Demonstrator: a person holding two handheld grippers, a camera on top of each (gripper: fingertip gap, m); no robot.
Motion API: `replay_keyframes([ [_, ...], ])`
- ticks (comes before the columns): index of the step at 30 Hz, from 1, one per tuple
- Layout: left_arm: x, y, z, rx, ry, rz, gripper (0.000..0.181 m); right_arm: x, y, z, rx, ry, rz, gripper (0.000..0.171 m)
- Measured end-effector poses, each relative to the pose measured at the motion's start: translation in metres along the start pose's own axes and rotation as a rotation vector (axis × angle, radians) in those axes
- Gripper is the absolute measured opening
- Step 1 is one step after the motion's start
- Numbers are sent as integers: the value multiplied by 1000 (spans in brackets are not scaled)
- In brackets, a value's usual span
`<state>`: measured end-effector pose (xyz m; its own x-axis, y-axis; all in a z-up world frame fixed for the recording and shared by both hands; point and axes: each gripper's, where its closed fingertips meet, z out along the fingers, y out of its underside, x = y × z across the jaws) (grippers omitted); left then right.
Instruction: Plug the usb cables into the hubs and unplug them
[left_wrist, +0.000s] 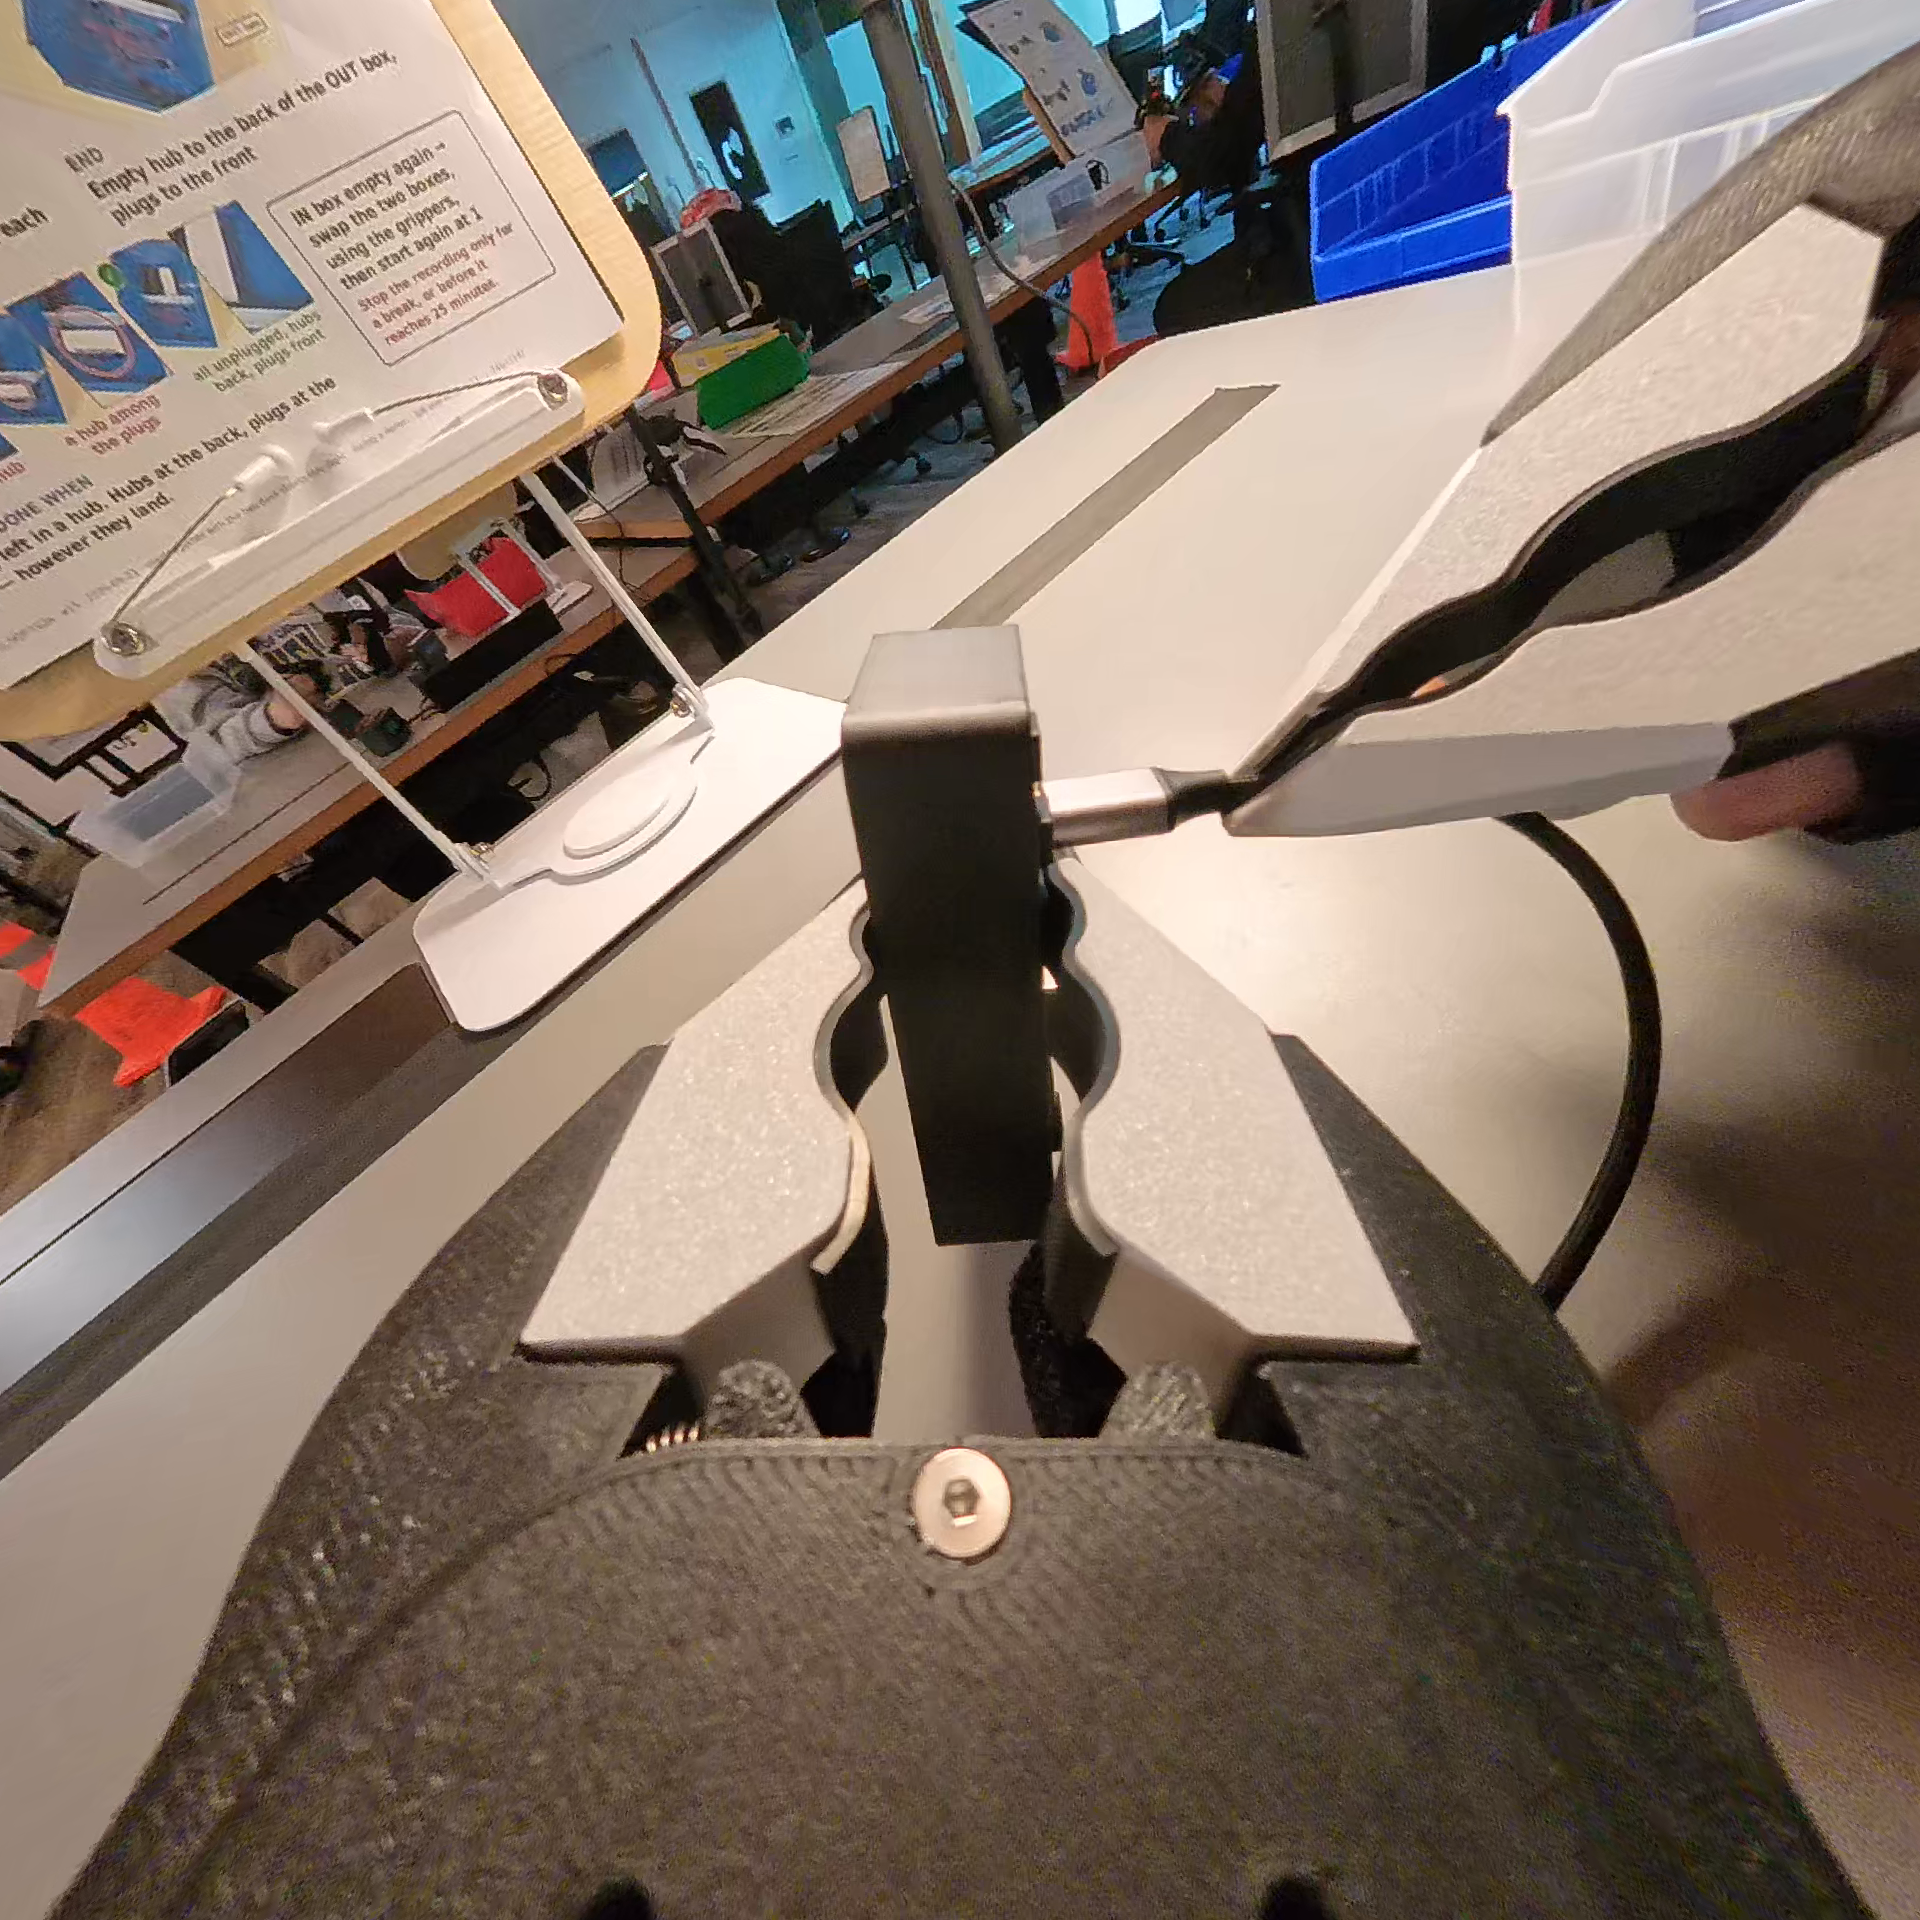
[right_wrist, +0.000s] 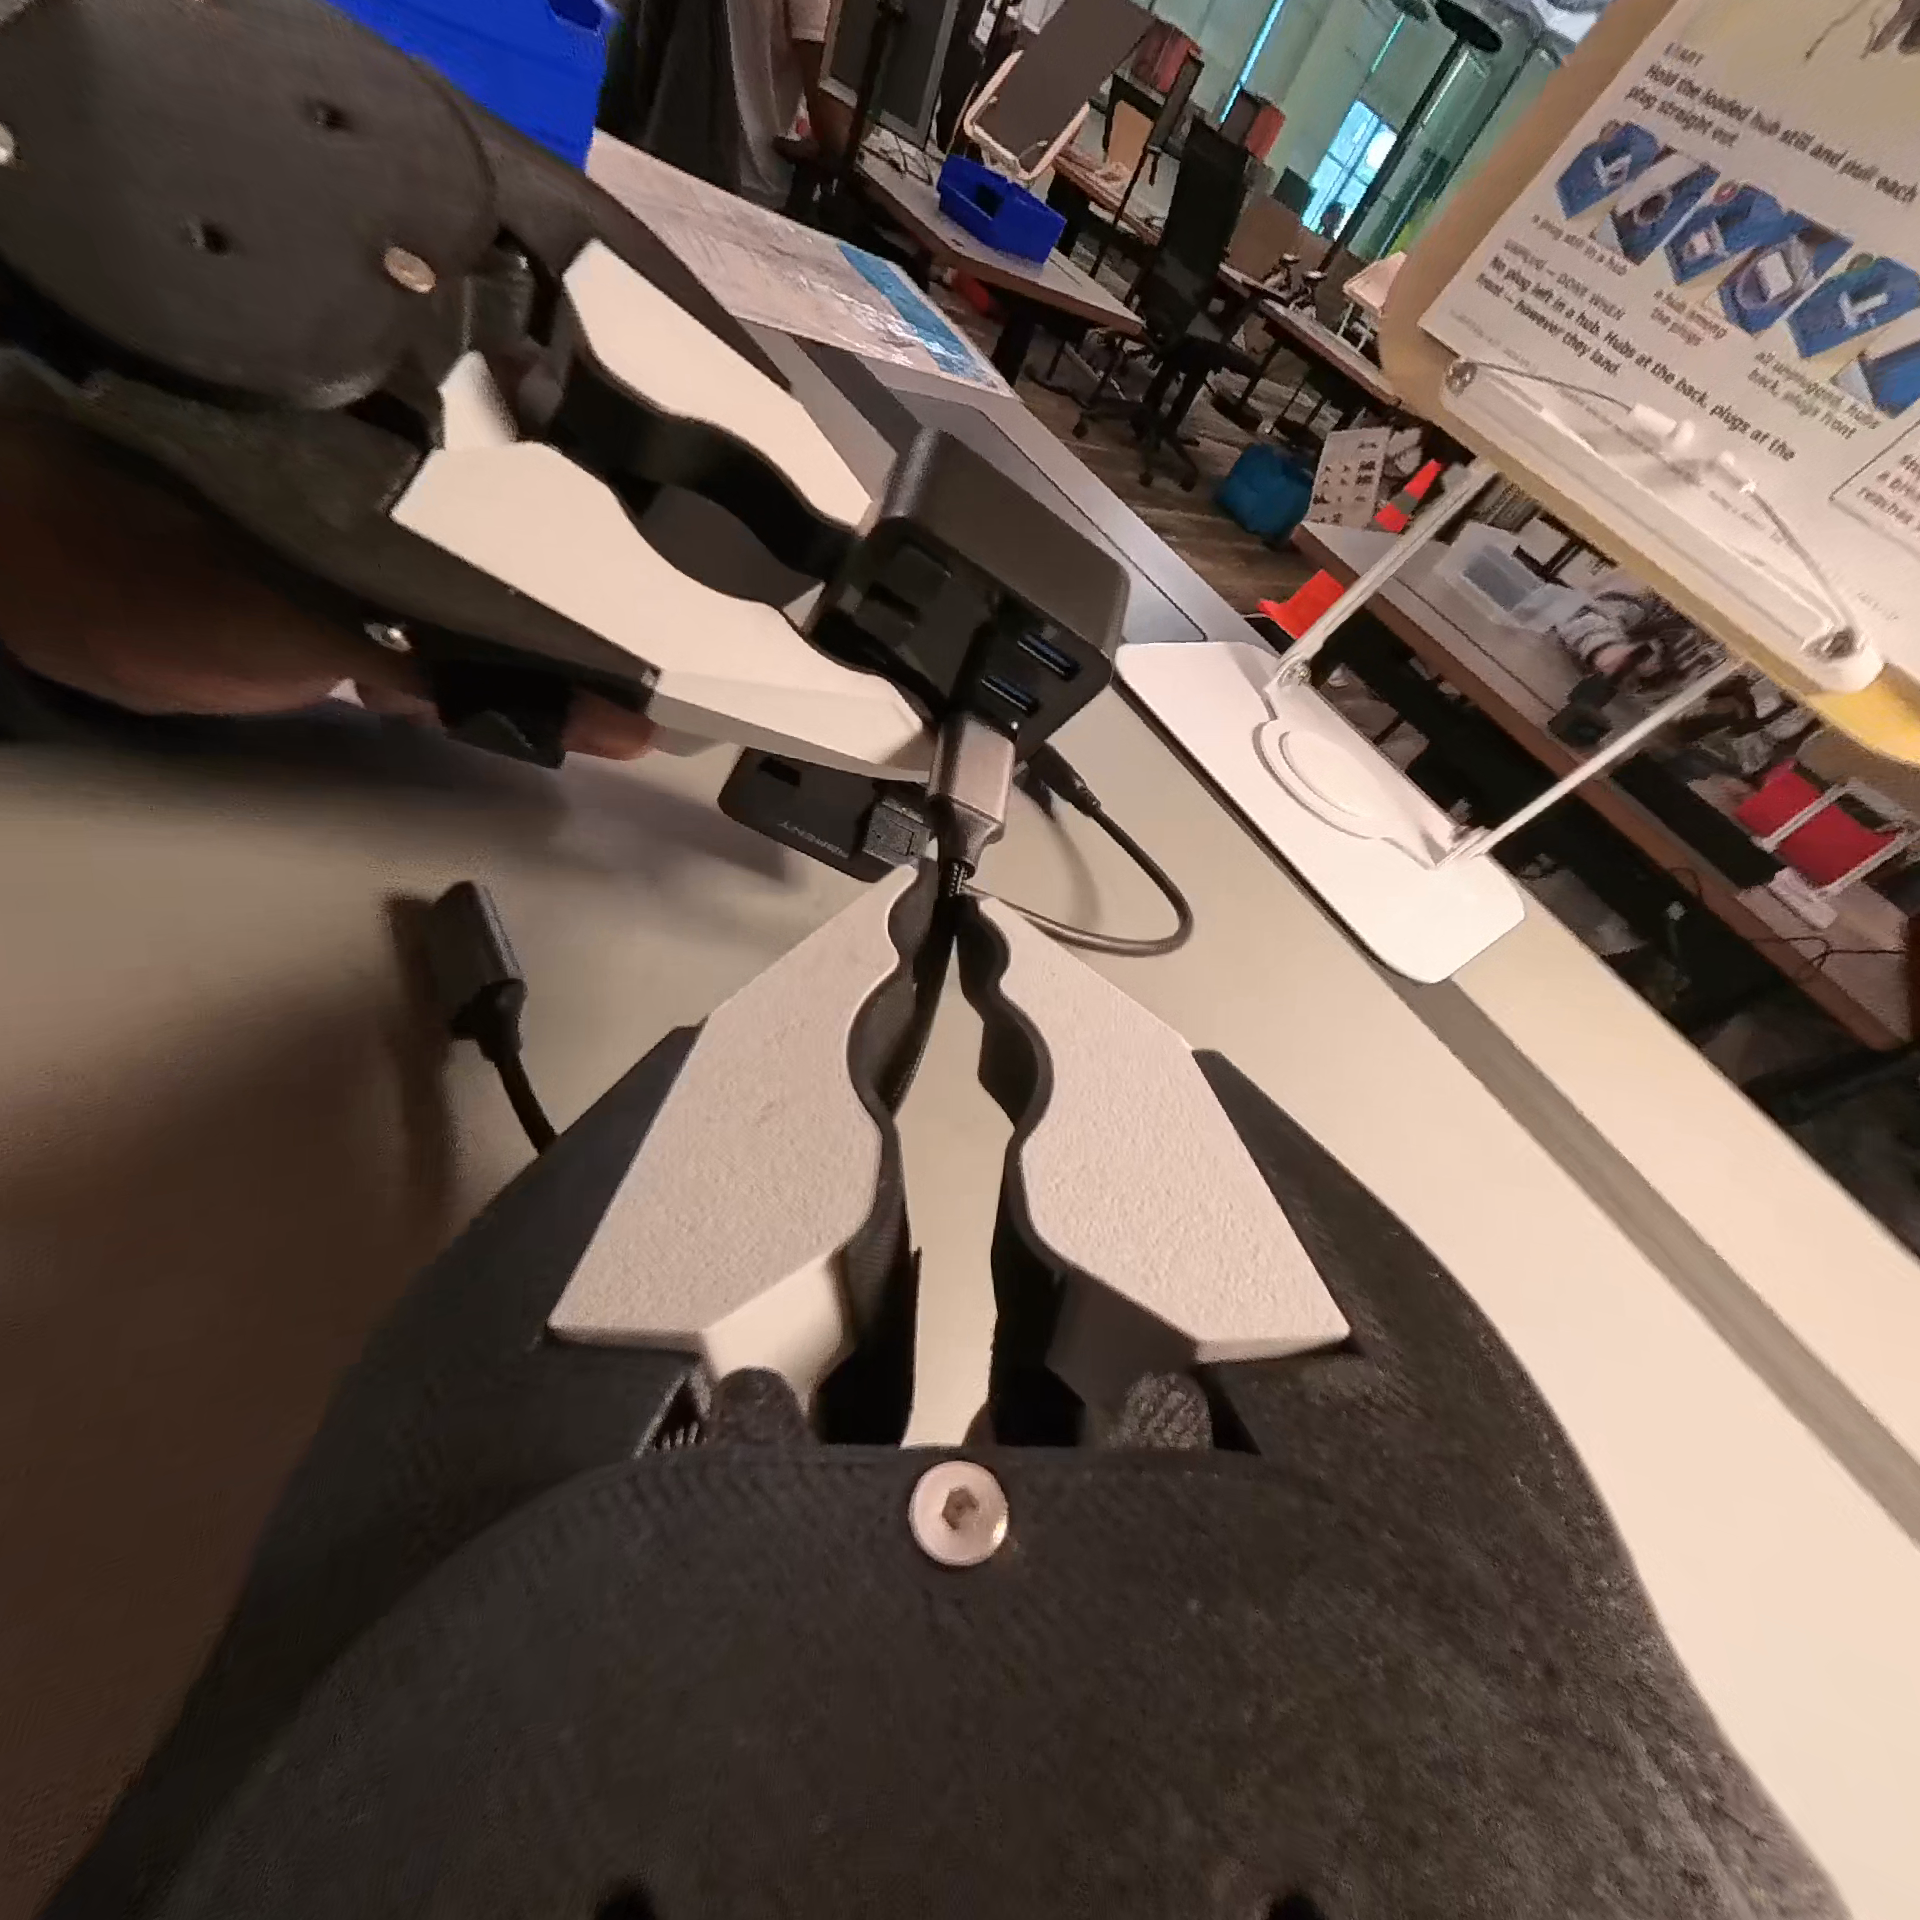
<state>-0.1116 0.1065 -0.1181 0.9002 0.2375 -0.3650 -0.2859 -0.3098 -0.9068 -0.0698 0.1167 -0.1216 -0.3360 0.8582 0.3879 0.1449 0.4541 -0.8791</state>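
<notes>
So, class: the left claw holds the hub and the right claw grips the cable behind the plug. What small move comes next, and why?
Probably a short, straight push or pull by the right claw along the plug's axis: the plug sits at the hub's port, though its depth is unclear, while the left claw steadies the hub.

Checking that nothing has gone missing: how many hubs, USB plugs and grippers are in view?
Black USB hubs: 2, one held, one lying loose
USB plugs: 2, silver USB plug, black USB plug; a possible third behind the hubs is unclear
Grippers: 2, left gripper, right gripper
Total: 6
</notes>
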Motion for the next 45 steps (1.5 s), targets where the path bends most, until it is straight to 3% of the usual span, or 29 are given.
replay_keyframes([
  [31,3,4,6,-12,15,-2,30,2,7,-4,-38,16,15,3],
  [33,-7,7,5,-25,-43,-17,29,-5,4,-7,-30,7,-7,2],
  [38,-55,23,-6,-32,-135,-168,29,7,10,-24,-32,56,9,2],
  [45,-44,22,-3,-44,-112,-95,28,46,-3,-81,3,206,74,3],
])
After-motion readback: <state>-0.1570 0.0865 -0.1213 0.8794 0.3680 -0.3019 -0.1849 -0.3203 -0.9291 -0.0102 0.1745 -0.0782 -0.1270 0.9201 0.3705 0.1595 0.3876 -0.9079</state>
